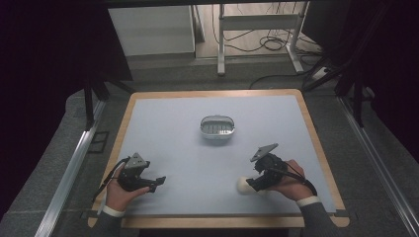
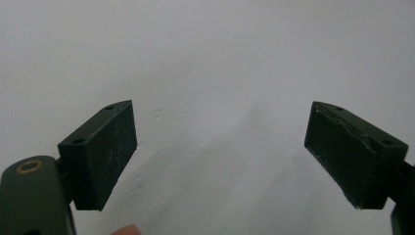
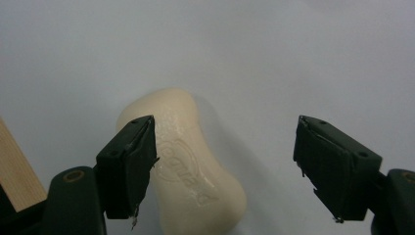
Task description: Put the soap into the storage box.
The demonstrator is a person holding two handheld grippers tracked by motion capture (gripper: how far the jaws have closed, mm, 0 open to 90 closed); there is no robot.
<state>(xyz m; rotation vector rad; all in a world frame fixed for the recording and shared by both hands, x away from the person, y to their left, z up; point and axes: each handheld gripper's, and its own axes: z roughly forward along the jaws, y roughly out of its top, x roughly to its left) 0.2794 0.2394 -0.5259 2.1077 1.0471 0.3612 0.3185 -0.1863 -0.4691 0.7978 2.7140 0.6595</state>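
Right tool [image 3: 222, 161] released, jaws standing wide apart, low over the counter [image 1: 188, 138] near its front right edge. Soap bar [image 3: 188, 166] lying flat between those jaws but off-centre, tucked against the left jaw as seen in the right gripper view, with open counter between it and the other jaw. Cream-coloured, waisted in the middle, embossed lettering face up; long axis running roughly along the tool's line of sight with a slight slant, so the narrow waist sits across the jaw gap. Seen from the high view as a pale lump [image 1: 243, 184] just to the left of the right tool [image 1: 258, 181], touching or nearly touching its tips. Probably calls for a small sideways shift to centre the bar before closing on the waist. Left tool [image 2: 220, 147] also released, jaws spread over bare counter, resting at the front left [image 1: 157, 181], well apart from the bar; right hand [image 1: 291, 180] clearly nearer. Farther out, a small soap dish [image 1: 217, 128] near the counter's middle, beyond the bar and apart from both tools.
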